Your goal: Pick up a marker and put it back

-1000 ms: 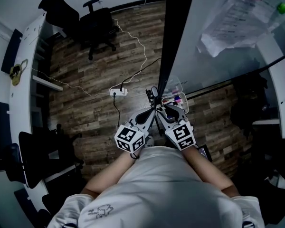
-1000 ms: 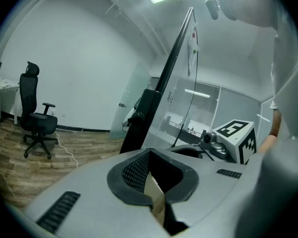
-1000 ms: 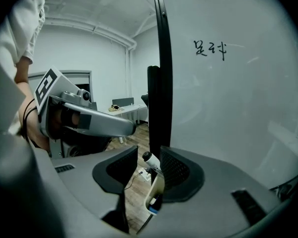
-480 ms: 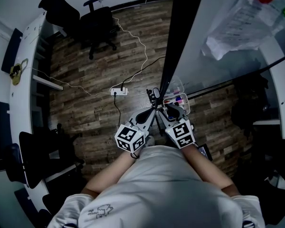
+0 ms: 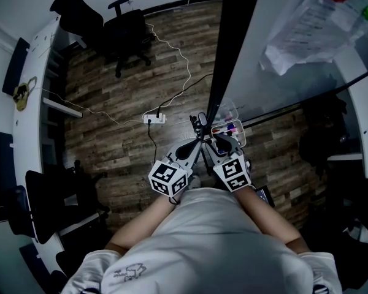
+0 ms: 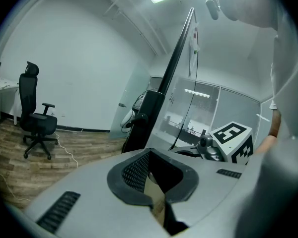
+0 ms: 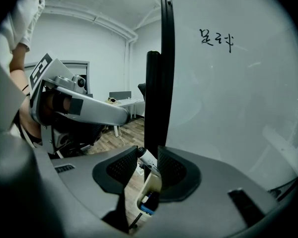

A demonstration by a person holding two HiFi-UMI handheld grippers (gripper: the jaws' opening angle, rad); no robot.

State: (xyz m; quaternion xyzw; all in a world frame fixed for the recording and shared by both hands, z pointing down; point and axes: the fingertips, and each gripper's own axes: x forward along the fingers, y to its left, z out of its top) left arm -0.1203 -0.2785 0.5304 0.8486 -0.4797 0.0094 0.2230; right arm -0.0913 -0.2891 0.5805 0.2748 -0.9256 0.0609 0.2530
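Right gripper view: marker [image 7: 147, 160] within tool [image 7: 148, 155]

Head view looks steeply down; gripper views share the whiteboard [image 7: 228, 108]

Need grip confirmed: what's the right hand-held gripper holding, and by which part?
A white marker, pinched across its barrel just behind the end that pokes out forward.
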